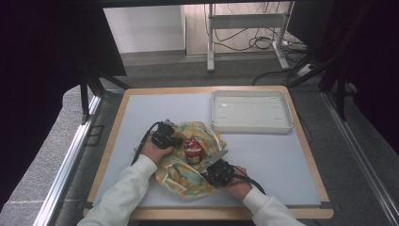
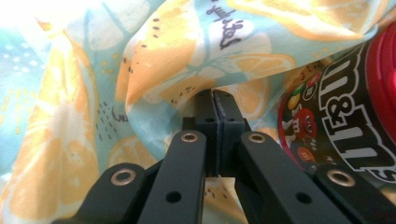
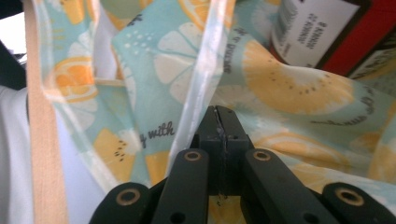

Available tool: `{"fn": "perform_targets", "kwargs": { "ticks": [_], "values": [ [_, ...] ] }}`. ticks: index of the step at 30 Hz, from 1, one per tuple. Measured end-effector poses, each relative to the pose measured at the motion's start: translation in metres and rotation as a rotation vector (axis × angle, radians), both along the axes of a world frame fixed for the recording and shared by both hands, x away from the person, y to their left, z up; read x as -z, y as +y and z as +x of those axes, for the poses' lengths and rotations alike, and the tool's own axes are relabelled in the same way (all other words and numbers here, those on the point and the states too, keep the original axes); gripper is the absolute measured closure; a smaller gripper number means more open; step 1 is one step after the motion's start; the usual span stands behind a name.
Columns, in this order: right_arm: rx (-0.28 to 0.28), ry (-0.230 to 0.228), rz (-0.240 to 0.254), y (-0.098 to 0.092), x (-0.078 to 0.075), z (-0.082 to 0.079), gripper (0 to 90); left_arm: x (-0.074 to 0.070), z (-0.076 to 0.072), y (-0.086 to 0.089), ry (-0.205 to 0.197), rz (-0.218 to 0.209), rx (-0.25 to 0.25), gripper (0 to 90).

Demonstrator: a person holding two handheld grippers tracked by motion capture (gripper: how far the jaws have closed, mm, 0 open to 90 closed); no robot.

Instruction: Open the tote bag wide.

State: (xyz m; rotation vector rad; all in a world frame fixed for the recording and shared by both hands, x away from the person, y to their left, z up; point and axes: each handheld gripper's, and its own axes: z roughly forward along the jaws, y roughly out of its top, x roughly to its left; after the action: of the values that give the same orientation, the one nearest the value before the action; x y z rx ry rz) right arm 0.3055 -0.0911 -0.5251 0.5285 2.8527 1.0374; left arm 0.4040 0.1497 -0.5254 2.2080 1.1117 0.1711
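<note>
In the high view, a cloth [image 1: 188,160] printed with lemon slices is lying bunched near the front of the table [image 1: 263,155], and a can [image 1: 193,150] with a red top is standing upright in its middle. The left gripper [image 1: 175,139] is sitting at the cloth's far-left edge, the right gripper [image 1: 211,165] at its near-right edge, so the can is lying between them, about equally near each. A white tray [image 1: 251,112] is resting well apart at the back right.

In the left gripper view, the jaws are pressing together, pinching a fold of the cloth [image 2: 154,79]. The can [image 2: 341,121], dark with red trim and candy pictures, is lying just to their right.

In the right gripper view, the jaws are likewise closing tight on the cloth [image 3: 289,93] beside a pale hem strip [image 3: 201,79]. The can [image 3: 327,32] is showing beyond them, upper right. Lifting both edges would probably fold the cloth over the can.
</note>
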Motion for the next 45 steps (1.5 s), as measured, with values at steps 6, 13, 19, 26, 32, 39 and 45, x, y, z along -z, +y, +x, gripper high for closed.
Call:
{"fn": "perform_targets", "kwargs": {
  "ticks": [6,13,19,26,32,39,45],
  "values": [
    [-0.022,-0.008,-0.003,0.002,-0.001,-0.004,89.1,0.0,0.0,0.0,0.005,0.0,-0.003,90.0],
    [0.014,-0.043,0.026,-0.002,-0.01,-0.001,89.0,-0.004,-0.006,-0.001,-0.008,-0.007,0.016,90.0],
    [0.071,-0.075,0.096,-0.014,-0.028,0.007,89.0,-0.018,-0.02,0.004,-0.042,-0.024,0.037,90.0],
    [0.126,-0.106,0.14,-0.024,-0.047,0.017,89.0,-0.035,-0.039,0.011,-0.059,-0.06,0.058,90.0],
    [0.158,-0.109,0.124,-0.023,-0.051,0.027,89.0,-0.039,-0.051,0.014,-0.048,-0.065,0.074,90.0],
    [0.233,-0.075,0.06,-0.013,-0.036,0.065,89.0,-0.022,-0.059,0.008,0.01,-0.035,0.113,90.0],
    [0.304,-0.059,0.034,-0.013,-0.02,0.086,89.0,-0.013,-0.062,0.006,0.037,-0.015,0.133,90.0]
  ]
}}
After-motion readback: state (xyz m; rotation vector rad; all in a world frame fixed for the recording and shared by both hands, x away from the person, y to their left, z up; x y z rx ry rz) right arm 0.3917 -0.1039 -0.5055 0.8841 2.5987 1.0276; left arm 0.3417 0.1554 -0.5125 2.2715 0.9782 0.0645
